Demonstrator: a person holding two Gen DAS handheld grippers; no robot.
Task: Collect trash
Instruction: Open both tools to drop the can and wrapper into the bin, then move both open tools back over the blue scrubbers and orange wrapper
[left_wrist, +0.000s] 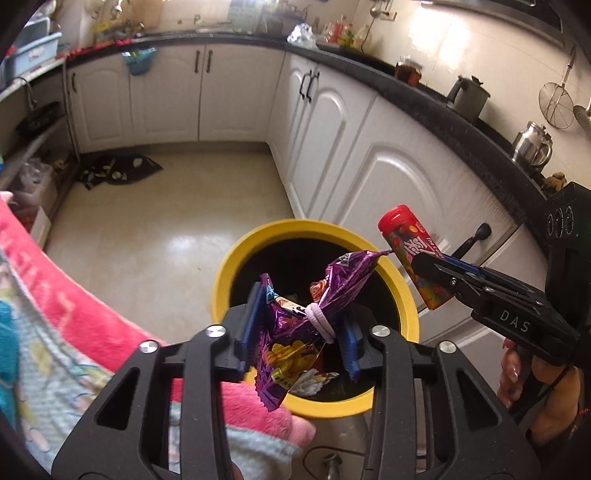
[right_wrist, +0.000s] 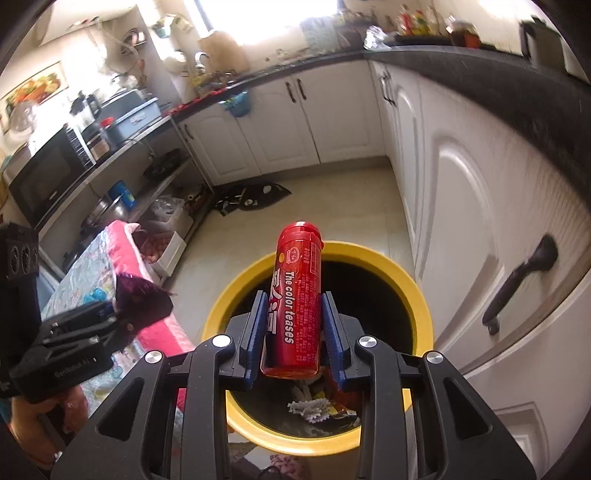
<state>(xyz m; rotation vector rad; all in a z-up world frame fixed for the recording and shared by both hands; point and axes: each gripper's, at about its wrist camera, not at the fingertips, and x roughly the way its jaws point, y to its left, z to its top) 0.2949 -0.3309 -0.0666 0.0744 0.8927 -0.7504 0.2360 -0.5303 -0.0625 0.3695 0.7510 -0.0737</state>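
Note:
My left gripper (left_wrist: 301, 325) is shut on a crumpled purple snack bag (left_wrist: 295, 328) tied with a pink hair band, held over the yellow-rimmed trash bin (left_wrist: 236, 258). My right gripper (right_wrist: 295, 328) is shut on a red candy tube (right_wrist: 295, 299), upright, above the same bin (right_wrist: 236, 291). In the left wrist view the right gripper (left_wrist: 436, 269) holds the tube (left_wrist: 413, 254) over the bin's right rim. In the right wrist view the left gripper (right_wrist: 110, 314) with the purple bag (right_wrist: 140, 299) is at the left. Trash lies at the bin's bottom (right_wrist: 314, 406).
A table with a pink and patterned cloth (left_wrist: 74, 332) is close on the left. White cabinets (left_wrist: 369, 166) with a black handle (right_wrist: 517, 284) run along the right. A dark rag (left_wrist: 118, 170) lies on the floor at the back.

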